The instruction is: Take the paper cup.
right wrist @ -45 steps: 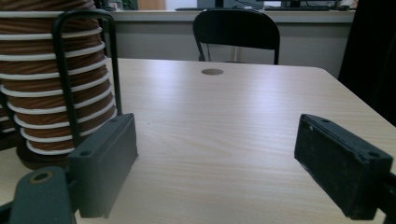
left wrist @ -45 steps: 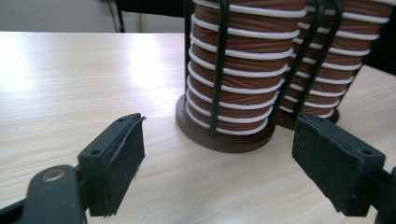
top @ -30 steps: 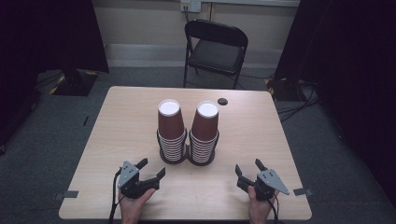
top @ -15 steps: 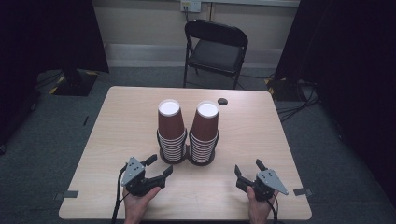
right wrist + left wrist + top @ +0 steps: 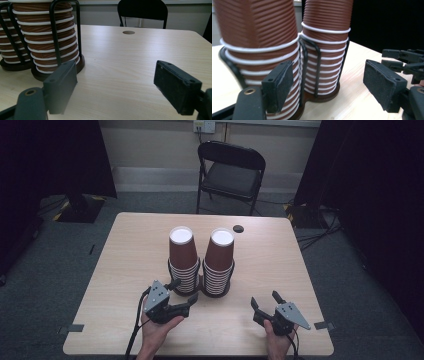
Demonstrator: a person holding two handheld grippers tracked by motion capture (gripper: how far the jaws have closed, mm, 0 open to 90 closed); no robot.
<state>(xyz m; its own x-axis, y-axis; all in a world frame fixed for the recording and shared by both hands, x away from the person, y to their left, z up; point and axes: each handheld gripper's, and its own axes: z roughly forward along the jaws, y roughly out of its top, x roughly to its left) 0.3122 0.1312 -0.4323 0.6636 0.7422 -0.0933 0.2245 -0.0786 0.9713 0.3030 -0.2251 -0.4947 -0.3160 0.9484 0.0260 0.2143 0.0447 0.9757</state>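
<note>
Cups: two brown stacks, left stack (image 5: 182, 257) and right stack (image 5: 219, 260), upright side by side in a black wire holder (image 5: 200, 287) at table (image 5: 130, 250) centre. Left gripper (image 5: 183, 296) at 7 o'clock of the holder, jaws wide apart, empty, tips just beside the left stack's base. Right gripper (image 5: 266, 301) at 4 o'clock, apart from the holder, jaws wide, empty. Chair (image 5: 231, 172) at 12 o'clock beyond the table.

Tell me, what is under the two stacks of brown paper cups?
Each stack of brown ribbed paper cups stands in a black wire holder on a dark round base, on the light wooden table. The cups cover the base's top.
</note>
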